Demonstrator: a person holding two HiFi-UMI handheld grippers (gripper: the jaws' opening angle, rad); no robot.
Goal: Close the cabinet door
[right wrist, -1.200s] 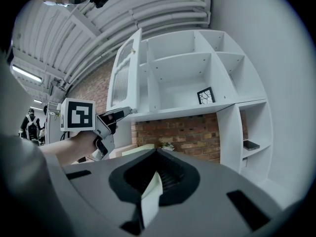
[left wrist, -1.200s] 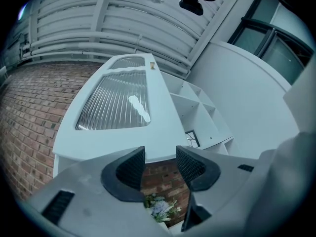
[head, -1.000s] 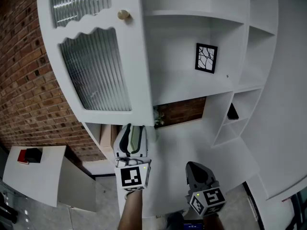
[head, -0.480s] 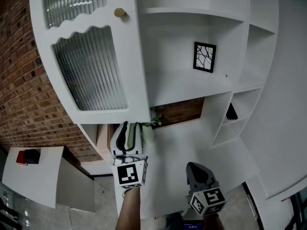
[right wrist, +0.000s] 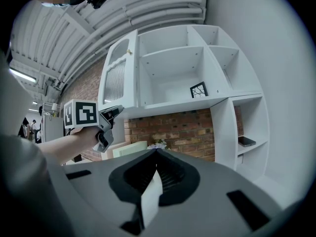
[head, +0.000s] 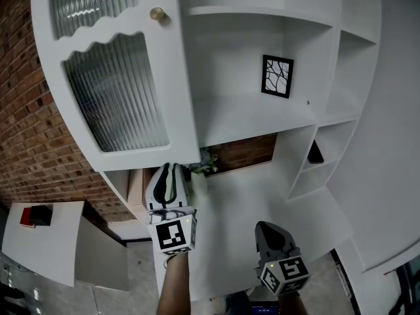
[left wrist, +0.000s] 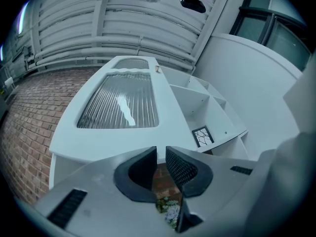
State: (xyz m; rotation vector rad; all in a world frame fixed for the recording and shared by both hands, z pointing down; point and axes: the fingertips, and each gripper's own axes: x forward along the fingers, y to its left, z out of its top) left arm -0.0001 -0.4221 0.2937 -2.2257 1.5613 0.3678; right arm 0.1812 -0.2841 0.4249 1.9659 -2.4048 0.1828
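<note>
right claw (head: 265, 228): lowest in the head view, at 5 o'clock, pointing up the picture over the white table (head: 243, 199). Its jaws are clenched tip to tip, and its own view shows nothing gripped.
forearm (head: 174, 284): bare, rising from 6 o'clock to the left claw's marker cube.
left claw (head: 171, 170): at 10 o'clock of the right claw and well apart from it, tilted upward. Its tips sit just under the door's lower corner.
left claw jaws: they have just been closing and a narrow slit remains. The pads do not meet; only bricks and flowers show through the slit, so the claw is released and holds nothing.
flowers (head: 205, 165): just past the left claw's tips at 1 o'clock, below the shelves.
door (head: 177, 90): open, filling 10 to 12 o'clock of the head view at the left of the shelves. It has a white frame, a wavy rail and ribbed glass (head: 115, 100). How far it stands out I cannot tell.
knob (head: 157, 14): small, round, brass-coloured, on the door's edge next to the shelves, at 12 o'clock of the left claw.
cabinet (head: 262, 120): white, with open shelves from 12 to 3 o'clock.
picture (head: 277, 77): black-framed, upright on a shelf at 1 o'clock.
dark thing (head: 316, 153): in a side cubby at 3 o'clock, too small to tell.
wall (head: 29, 130): brick, behind the door at 9 o'clock.
</note>
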